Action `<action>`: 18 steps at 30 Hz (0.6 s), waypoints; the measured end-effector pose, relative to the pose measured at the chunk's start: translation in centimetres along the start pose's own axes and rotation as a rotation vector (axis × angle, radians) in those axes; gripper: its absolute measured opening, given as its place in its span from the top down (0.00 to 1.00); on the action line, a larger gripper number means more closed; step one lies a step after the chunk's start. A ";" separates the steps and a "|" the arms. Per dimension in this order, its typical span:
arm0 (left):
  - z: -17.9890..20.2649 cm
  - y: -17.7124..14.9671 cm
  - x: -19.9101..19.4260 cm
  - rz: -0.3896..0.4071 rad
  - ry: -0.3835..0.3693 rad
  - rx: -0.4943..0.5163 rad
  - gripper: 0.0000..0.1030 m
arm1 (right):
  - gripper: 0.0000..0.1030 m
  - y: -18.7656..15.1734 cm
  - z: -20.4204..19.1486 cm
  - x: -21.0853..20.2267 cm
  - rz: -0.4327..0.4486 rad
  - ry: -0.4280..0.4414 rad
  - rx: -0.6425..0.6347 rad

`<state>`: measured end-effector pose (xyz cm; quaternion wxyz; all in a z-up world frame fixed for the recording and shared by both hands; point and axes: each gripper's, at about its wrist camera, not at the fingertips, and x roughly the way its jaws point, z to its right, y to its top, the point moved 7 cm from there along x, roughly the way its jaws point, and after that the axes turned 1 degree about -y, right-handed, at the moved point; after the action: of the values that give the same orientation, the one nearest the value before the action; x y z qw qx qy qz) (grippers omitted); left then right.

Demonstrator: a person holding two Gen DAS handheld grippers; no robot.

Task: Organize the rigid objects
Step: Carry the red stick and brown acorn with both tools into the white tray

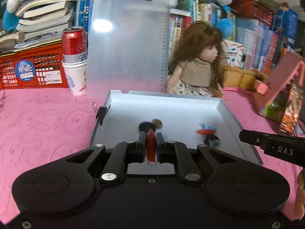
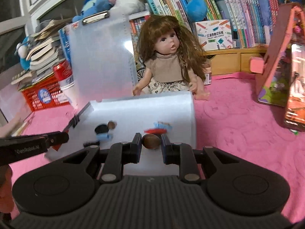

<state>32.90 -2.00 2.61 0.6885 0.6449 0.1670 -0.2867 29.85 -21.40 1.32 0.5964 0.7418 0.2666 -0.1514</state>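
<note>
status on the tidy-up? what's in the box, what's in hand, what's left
Mid-job. Already lying in the white box: a black disc, a small brown piece and a red-and-blue toy. In hand: left gripper is shut on a red piece; right gripper holds a brown nut-like object over the box. Left: releasing both.

"DAS" in white letters on black right gripper [image 1: 274, 145], at 3 o'clock in left wrist view. Other print on books, can, crate sticker too blurred to read.
</note>
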 end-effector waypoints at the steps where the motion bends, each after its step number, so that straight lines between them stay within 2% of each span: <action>1: -0.1 0.5 0.8 -0.004 0.003 -0.006 0.90 | 0.75 0.6 0.1 1.0 -0.009 -0.007 0.005; 9: -1.5 2.7 8.4 -0.089 0.004 -0.045 0.90 | 0.75 2.8 1.6 7.3 -0.071 -0.064 0.044; 18: -2.4 3.6 12.9 -0.121 0.020 -0.026 0.90 | 0.75 2.9 1.9 11.3 -0.111 -0.089 0.037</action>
<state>45.44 -1.95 -2.56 0.6764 0.6275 0.2165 -0.3190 40.91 -21.28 -2.96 0.5845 0.7293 0.2778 -0.2220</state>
